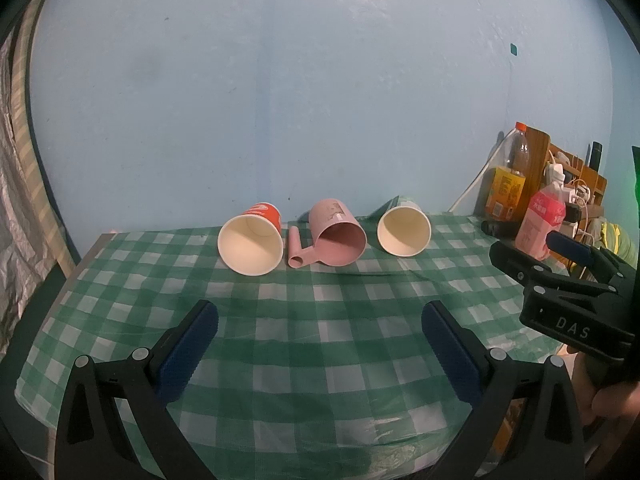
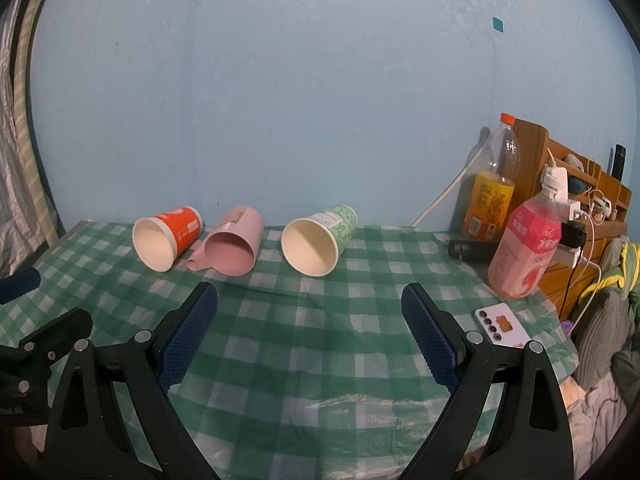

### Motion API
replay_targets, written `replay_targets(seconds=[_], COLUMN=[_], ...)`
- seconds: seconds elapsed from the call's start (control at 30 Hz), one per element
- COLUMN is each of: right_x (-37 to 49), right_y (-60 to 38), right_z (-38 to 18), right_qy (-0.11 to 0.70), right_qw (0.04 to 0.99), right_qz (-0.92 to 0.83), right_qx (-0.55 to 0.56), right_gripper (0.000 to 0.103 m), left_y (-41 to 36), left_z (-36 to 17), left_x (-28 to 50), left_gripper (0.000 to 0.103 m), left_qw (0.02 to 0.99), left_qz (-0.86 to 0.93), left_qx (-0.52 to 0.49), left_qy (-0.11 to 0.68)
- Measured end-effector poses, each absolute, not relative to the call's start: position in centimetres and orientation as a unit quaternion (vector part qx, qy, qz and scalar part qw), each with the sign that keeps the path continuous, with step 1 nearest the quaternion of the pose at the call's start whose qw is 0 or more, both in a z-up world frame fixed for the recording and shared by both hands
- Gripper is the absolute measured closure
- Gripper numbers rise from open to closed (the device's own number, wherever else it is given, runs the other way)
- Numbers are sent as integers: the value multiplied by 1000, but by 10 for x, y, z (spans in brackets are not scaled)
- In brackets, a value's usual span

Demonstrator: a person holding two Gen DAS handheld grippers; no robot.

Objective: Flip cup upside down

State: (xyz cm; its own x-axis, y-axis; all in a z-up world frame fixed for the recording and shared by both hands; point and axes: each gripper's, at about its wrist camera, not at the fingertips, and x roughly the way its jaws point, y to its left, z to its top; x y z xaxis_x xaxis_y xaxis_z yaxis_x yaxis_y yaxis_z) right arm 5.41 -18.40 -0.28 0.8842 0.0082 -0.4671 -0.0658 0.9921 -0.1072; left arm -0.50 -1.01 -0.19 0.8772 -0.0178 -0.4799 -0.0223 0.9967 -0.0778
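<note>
Three cups lie on their sides at the back of the table, mouths toward me: a red paper cup [image 1: 252, 240] [image 2: 166, 236] on the left, a pink plastic mug with a handle [image 1: 334, 236] [image 2: 232, 242] in the middle, a green patterned paper cup [image 1: 404, 230] [image 2: 318, 240] on the right. My left gripper [image 1: 320, 320] is open and empty, well in front of the cups. My right gripper [image 2: 310, 304] is open and empty, in front of the green cup; it also shows at the right of the left wrist view [image 1: 540, 256].
A green checked cloth [image 1: 320, 360] covers the table. At the right stand a pink drink bottle [image 2: 524, 248], an orange-capped bottle [image 2: 494, 184] and a wooden rack with cables [image 2: 580, 208]. A phone [image 2: 502, 326] lies near the right edge. A blue wall is behind.
</note>
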Motion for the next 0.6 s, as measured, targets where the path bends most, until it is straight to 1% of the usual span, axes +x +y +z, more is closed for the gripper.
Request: replay_targets(seconds=[0.4,0.6], right_x=[54,60], right_y=[-183,-200], right_z=[-5,8], right_qy=[242,240], right_qw=[968,970], right_qz=[22,25], right_qx=[-56,-38], right_gripper=[11,11], left_y=[-14,-19], left_z=[-1,10], left_x=[-4,26], left_gripper=[0,0], left_qw=[967,960], left_qz=[2,2], left_qx=[-28,-8], left_qy=[254,281])
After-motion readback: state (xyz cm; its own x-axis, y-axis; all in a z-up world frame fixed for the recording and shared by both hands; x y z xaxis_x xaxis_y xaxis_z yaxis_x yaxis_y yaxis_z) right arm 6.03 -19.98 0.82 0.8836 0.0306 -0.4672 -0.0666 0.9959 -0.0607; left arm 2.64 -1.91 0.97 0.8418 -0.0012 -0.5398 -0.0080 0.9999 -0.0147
